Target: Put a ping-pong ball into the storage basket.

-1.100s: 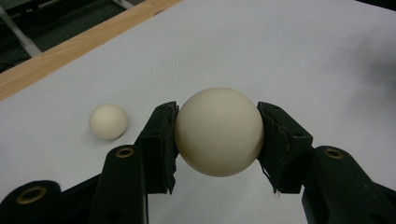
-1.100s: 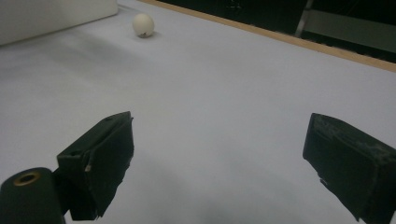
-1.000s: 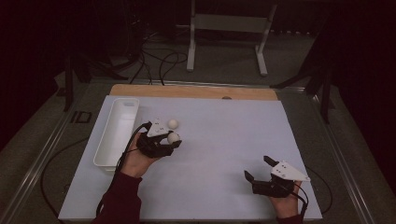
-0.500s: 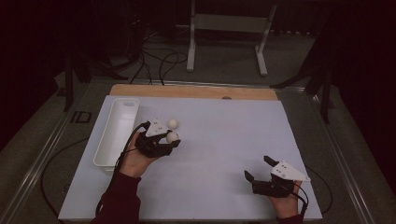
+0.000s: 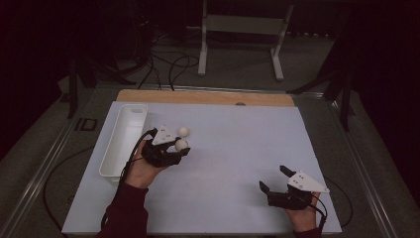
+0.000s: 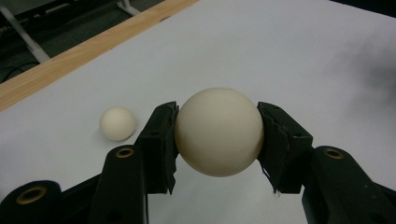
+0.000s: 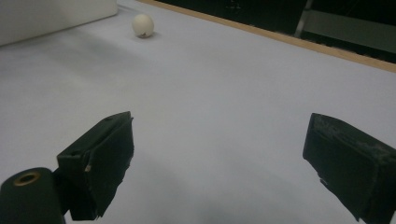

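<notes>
Ball (image 6: 218, 131), cream-white, sits clamped between the pads of the left gripper (image 6: 217, 140); both pads press its sides, so jaws closed on it w/ the ball filling the gap. In the high view that held ball (image 5: 181, 145) is at the tip of the left gripper (image 5: 176, 148), over the white sheet (image 5: 237, 148), left of centre.

Going left to right across the table: white tray (image 5: 124, 139), long & narrow, lies along the sheet's left edge, its long side running away from the person. Just beside it is the left hand (image 5: 143, 168) w/ dark red sleeve, cable trailing back off the gripper. A second ball (image 5: 183, 131) rests on the sheet just beyond the held one, near but apart; in the left gripper view it's the small ball (image 6: 117, 123) to the left of the jaws. Wooden strip (image 5: 198, 96) borders the sheet's far edge.

Far right, near the front edge: right gripper (image 5: 273, 181), jaws spread wide, nothing between them. Right gripper view shows same, pads well apart over bare sheet, a ball (image 7: 143, 24) far off near the tray's wall (image 7: 56, 14).
</notes>
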`<state>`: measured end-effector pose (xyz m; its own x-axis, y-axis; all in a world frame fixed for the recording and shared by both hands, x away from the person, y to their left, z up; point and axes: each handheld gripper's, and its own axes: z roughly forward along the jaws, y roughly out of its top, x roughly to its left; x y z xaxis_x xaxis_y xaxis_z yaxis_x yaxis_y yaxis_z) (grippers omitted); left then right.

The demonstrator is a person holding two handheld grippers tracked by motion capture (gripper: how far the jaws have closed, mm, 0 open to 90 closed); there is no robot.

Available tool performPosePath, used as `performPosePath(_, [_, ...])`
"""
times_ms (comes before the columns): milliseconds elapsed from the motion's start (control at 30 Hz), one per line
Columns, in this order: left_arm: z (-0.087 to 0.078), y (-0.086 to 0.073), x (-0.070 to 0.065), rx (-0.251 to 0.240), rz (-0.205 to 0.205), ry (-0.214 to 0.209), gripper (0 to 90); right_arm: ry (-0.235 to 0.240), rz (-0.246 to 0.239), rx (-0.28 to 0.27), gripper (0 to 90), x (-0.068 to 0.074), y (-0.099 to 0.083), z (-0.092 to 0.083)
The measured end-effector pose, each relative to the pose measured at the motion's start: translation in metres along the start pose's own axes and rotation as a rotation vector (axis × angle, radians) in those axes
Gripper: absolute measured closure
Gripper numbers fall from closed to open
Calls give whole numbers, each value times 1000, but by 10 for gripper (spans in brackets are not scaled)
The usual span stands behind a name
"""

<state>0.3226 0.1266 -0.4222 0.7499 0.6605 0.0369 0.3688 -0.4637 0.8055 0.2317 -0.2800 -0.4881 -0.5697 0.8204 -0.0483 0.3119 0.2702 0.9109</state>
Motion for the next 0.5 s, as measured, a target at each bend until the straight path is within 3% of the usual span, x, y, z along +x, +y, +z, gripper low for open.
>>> performPosePath(500, [-7,2,0,-12,-1,8,512,-1,-2,-1,84,0,0,0])
